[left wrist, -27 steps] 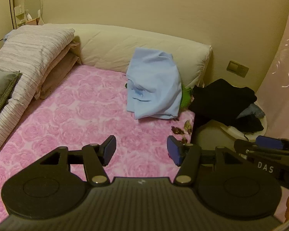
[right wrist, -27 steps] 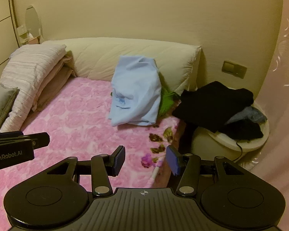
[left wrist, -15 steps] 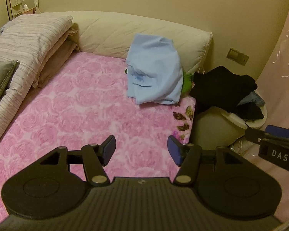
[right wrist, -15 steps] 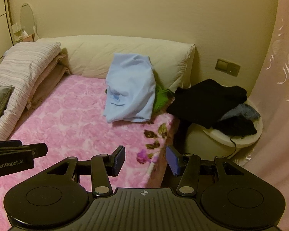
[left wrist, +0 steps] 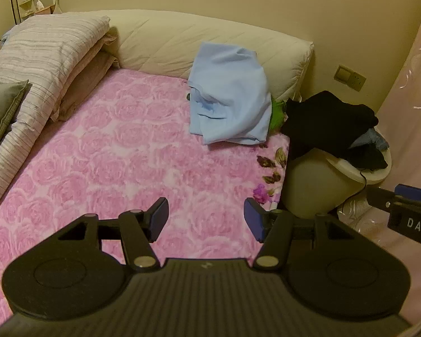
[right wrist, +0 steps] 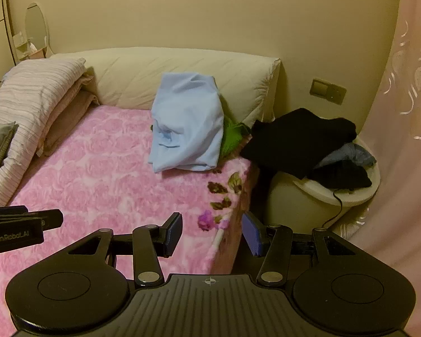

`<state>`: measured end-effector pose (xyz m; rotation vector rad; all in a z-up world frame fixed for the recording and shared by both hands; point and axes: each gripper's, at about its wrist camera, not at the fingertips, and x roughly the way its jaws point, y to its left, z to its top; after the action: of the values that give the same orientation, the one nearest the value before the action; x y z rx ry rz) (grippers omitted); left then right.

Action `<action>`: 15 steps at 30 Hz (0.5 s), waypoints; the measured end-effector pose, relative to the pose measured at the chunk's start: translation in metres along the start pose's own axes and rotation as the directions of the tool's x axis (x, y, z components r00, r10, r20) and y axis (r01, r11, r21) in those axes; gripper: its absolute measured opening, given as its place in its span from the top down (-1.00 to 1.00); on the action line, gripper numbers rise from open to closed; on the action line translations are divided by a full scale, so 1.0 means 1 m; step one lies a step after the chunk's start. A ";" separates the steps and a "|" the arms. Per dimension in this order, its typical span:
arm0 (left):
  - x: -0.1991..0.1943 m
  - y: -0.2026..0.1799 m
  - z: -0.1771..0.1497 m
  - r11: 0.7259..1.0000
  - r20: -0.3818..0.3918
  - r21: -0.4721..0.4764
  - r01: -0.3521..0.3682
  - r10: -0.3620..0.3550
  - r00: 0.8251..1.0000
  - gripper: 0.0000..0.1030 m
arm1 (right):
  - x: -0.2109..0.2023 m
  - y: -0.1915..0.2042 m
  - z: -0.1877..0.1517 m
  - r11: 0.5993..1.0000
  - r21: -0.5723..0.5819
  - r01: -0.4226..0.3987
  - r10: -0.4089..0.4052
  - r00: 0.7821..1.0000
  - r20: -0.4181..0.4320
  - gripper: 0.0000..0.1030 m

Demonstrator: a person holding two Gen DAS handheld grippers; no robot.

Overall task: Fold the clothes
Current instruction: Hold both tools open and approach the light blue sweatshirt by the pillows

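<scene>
We have pulled back: the light-blue garment (left wrist: 228, 95) sits farther off, against the headboard cushion (left wrist: 165, 42) on the bed (left wrist: 126, 163). Both grippers, left (left wrist: 206, 219) and right (right wrist: 212, 234), hover with jaws spread, empty.

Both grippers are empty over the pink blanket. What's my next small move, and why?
Probably advance both toward the light blue garment slumped against the cream bolster. The left gripper and right gripper both have open jaws holding nothing, and that garment is the nearest unfolded piece on the bed.
</scene>
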<state>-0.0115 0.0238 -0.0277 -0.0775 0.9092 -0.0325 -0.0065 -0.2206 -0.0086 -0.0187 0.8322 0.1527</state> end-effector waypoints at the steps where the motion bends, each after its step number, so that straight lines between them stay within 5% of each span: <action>1: 0.000 0.000 0.000 1.000 0.001 0.000 -0.001 0.001 1.000 -0.08 | 0.000 0.001 0.000 1.000 0.000 0.001 -0.001 1.000 -0.001 0.01; 15: -0.005 0.005 -0.002 1.000 0.012 -0.003 0.013 -0.013 1.000 -0.08 | -0.010 0.008 -0.002 1.000 0.003 0.022 -0.022 0.999 0.024 0.01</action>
<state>-0.0165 0.0287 -0.0256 -0.0867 0.8964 -0.0428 -0.0153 -0.2138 -0.0023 -0.0235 0.8081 0.1309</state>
